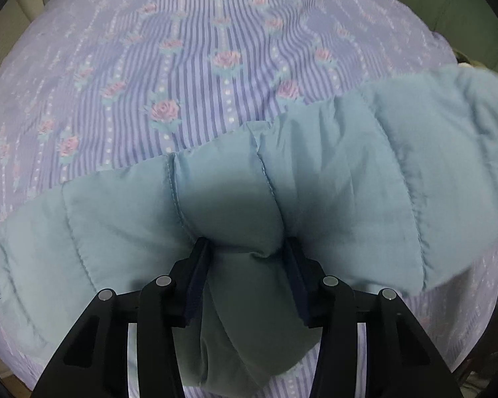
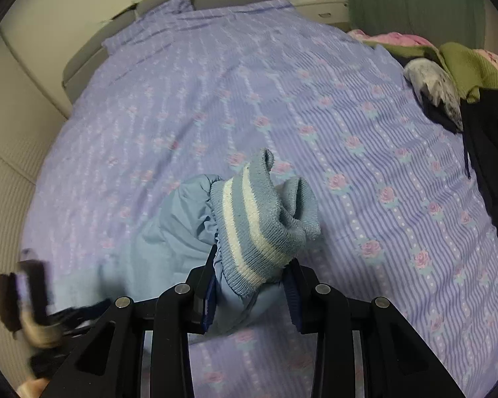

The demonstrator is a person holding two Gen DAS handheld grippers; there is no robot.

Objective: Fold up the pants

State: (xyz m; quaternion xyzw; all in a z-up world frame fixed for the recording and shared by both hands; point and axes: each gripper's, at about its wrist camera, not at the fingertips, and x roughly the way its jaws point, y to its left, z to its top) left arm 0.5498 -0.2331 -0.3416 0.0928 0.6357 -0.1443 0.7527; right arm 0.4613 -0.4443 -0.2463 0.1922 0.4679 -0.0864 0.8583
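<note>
The pants are light blue and quilted. In the left wrist view they stretch across the bed from lower left to upper right, lifted off the sheet. My left gripper is shut on a bunched fold of the pants near their middle. In the right wrist view my right gripper is shut on the pants at the ribbed cuff, which is blue with white stripes and sticks up between the fingers. The left gripper shows blurred at the lower left.
The bed is covered by a purple striped sheet with pink roses. A pile of clothes, green, grey and dark, lies at its right side. A beige padded wall runs along the left. A white nightstand stands behind.
</note>
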